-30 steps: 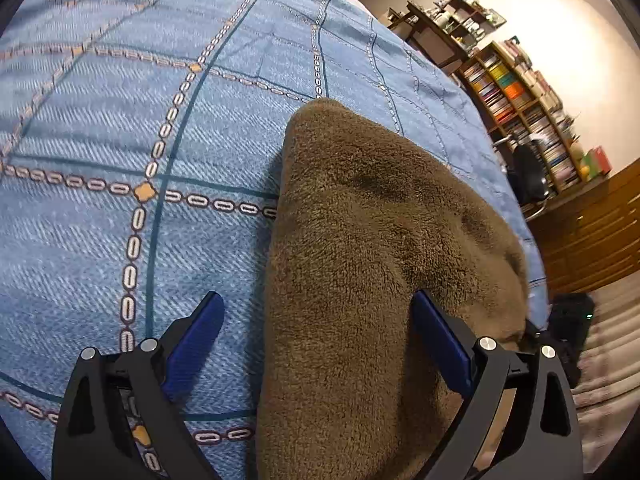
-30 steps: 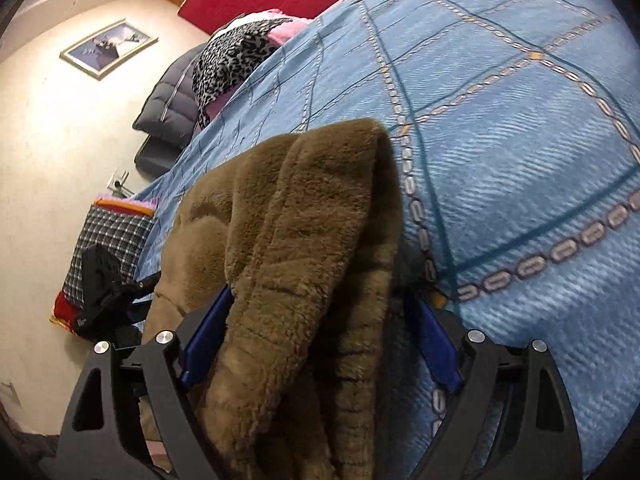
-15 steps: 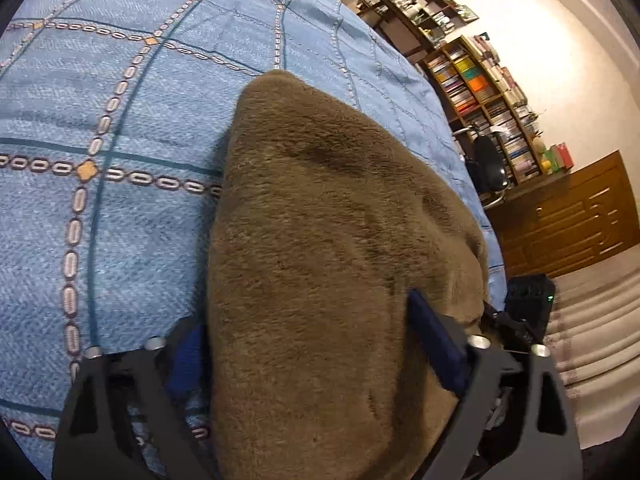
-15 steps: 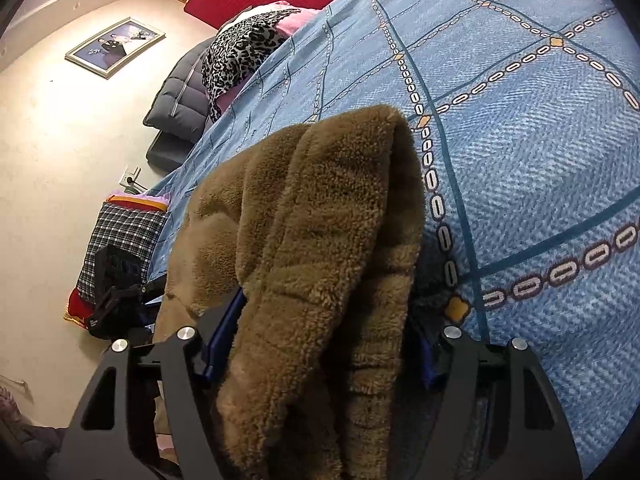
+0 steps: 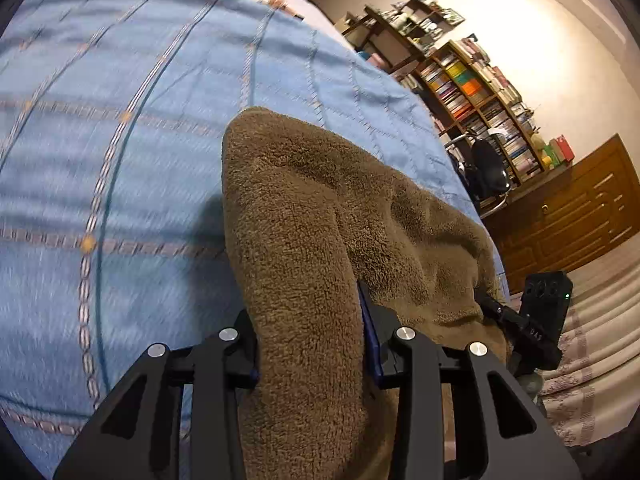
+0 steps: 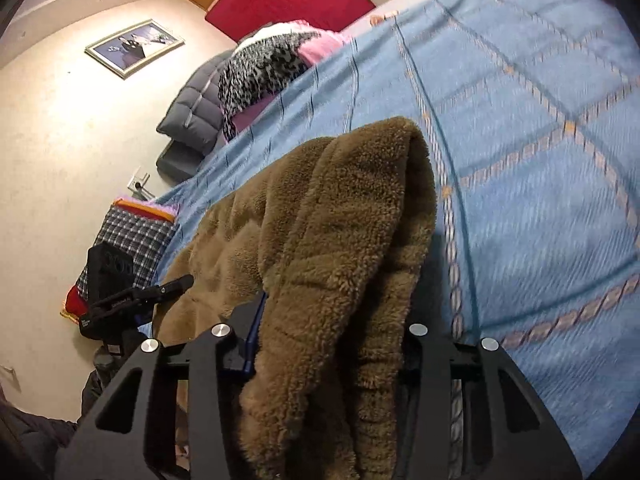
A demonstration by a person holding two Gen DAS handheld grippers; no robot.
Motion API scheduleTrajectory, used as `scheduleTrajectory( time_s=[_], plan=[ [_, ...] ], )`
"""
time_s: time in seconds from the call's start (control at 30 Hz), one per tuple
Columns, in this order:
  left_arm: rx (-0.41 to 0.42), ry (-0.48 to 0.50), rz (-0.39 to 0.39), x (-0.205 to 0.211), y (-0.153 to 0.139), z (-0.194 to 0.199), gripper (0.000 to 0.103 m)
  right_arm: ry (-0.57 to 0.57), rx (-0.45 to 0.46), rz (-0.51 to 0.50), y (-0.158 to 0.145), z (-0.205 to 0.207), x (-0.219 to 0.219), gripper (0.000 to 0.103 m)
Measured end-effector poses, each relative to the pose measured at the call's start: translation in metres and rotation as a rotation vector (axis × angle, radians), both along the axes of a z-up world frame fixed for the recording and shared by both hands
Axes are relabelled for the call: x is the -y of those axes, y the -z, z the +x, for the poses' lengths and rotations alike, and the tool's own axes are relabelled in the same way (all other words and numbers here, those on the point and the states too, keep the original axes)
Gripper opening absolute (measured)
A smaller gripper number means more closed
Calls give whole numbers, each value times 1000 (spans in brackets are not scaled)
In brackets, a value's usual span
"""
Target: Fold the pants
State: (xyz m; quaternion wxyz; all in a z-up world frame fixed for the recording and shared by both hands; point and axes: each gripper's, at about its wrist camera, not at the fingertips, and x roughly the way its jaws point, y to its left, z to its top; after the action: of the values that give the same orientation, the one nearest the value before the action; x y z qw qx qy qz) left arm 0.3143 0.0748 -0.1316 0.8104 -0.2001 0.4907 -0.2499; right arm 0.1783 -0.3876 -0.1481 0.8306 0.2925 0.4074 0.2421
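Note:
Brown fleece pants (image 5: 320, 208) lie bunched on a blue patterned bedspread (image 5: 120, 160). My left gripper (image 5: 308, 320) has a thick fold of them between its blue pads, and its jaws are closing and pressing into the pile. In the right wrist view the same pants (image 6: 352, 200) drape over my right gripper (image 6: 332, 328), whose jaws are also closing with the fabric pinched between them; its right pad is hidden by fleece. Both held edges are raised above the bedspread (image 6: 540, 160). Each camera sees the other gripper beyond the pants: the right gripper's body (image 5: 544, 312) and the left gripper's body (image 6: 120, 292).
Beyond the bed's right side stand a bookshelf (image 5: 480, 92), a dark office chair (image 5: 486, 168) and a wooden cabinet (image 5: 572, 216). At the head of the bed lie a leopard-print pillow (image 6: 256, 68) and a dark quilt (image 6: 192, 108). A plaid cushion (image 6: 132, 236) sits by the wall.
Both pairs of jaws have narrowed from wide open onto the fleece. Both grippers have risen, lifting the pants' near edge off the bedspread.

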Motion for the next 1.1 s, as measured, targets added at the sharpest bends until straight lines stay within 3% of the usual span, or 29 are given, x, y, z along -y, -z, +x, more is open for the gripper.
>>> scheduleTrajectory(
  time_s=[0.2,0.47,0.73,0.97,1.1],
  plan=[
    [68,18,6,38,-27,47,37,47,45,-28,-26,43,30,45],
    [78,28,-3,95,-29,144,37,107,58,-73,-40,138,74,45],
    [85,-4,5,120,-6,221,37,94,62,-113,-18,226,95,45],
    [72,-10,80,137,30,264,37,85,28,-170,18,271,97,45],
    [57,-31,76,135,46,271,50,91,-20,-154,40,279,106,52]
  ],
)
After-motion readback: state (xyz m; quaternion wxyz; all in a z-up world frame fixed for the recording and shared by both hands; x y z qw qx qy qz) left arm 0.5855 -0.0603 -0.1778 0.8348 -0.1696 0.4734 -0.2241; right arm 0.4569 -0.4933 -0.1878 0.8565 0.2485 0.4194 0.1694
